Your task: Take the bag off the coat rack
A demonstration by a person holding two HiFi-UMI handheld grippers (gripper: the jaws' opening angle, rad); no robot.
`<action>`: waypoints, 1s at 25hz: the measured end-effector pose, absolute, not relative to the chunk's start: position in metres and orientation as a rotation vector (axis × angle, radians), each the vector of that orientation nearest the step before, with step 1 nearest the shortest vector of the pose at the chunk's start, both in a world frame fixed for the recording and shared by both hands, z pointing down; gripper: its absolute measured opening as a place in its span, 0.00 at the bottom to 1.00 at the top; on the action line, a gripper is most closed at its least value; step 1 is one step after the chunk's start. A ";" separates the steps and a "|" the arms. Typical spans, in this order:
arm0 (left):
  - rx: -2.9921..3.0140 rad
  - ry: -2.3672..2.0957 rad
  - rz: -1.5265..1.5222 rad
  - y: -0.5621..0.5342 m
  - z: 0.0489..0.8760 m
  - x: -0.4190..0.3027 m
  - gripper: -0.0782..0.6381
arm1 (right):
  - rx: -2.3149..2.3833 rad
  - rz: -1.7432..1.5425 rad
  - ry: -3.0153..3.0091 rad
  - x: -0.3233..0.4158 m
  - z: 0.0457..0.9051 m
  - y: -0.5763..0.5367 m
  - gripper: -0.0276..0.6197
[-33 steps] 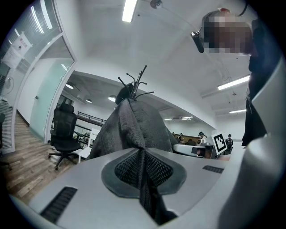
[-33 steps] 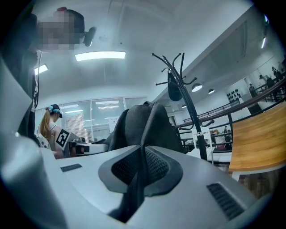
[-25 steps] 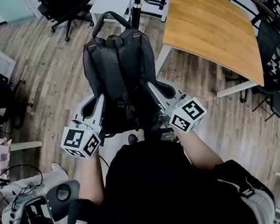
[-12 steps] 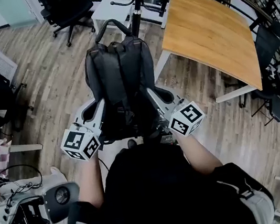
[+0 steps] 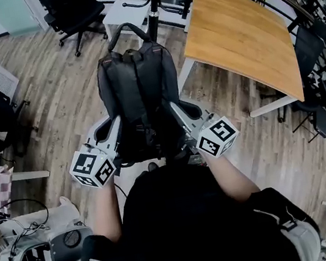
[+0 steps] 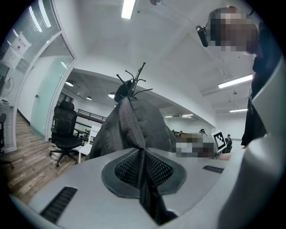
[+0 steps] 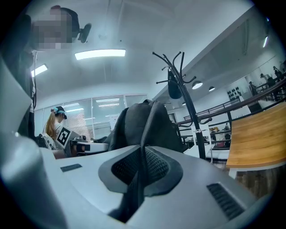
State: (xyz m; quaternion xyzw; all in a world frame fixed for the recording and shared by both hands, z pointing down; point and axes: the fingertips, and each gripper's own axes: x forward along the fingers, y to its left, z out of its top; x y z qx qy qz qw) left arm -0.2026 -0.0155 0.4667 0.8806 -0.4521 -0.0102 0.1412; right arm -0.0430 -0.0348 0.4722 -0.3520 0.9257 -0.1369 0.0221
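Head view: black bag [image 5: 138, 87] is held upright in front of the person [image 5: 185, 228], btwn left gripper [image 5: 115, 127] and right gripper [image 5: 177, 113], each clamped on a lower side of it. Its top handle [image 5: 128, 30] is seen just beside the coat rack [image 5: 154, 1] pole; whether it's on a hook can't be told. A wooden table [image 5: 245, 32] is seen at right and an office chair [image 5: 71, 9] at top left, on wood floor [image 5: 59, 101].

Left gripper view: jaws are pressed together on a fold of bag fabric, which runs up from btwn them. Rack hooks are seen just above the bag's top.

Right gripper view: jaws are likewise closed tight on a strip of bag fabric. The rack pole is seen right of the bag, w/ a dark item [image 7: 174, 87] hung on one hook.
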 end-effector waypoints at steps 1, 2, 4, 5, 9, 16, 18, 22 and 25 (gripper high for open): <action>2.545 -1.302 -0.031 -0.017 0.466 -0.201 0.16 | -1.094 -0.427 2.867 -0.041 0.472 -0.036 0.11; 2.547 -1.297 -0.033 -0.018 0.466 -0.199 0.16 | -1.098 -0.430 2.865 -0.040 0.472 -0.036 0.11; 2.552 -1.288 -0.035 -0.018 0.467 -0.197 0.16 | -1.104 -0.431 2.863 -0.037 0.473 -0.035 0.11; 2.555 -1.284 -0.036 -0.018 0.468 -0.197 0.16 | -1.106 -0.427 2.862 -0.036 0.473 -0.035 0.11; 2.569 -1.266 -0.034 -0.022 0.464 -0.196 0.16 | -1.119 -0.414 2.860 -0.035 0.469 -0.036 0.11; 2.575 -1.233 -0.024 -0.022 0.469 -0.193 0.16 | -1.126 -0.408 2.858 -0.033 0.474 -0.037 0.11; 2.576 -1.223 -0.020 -0.022 0.470 -0.191 0.16 | -1.130 -0.411 2.858 -0.030 0.477 -0.037 0.11; 2.571 -1.212 -0.024 -0.024 0.471 -0.191 0.16 | -1.143 -0.425 2.857 -0.030 0.478 -0.039 0.11; 2.570 -1.210 -0.025 -0.025 0.472 -0.193 0.16 | -1.137 -0.413 2.861 -0.033 0.478 -0.040 0.11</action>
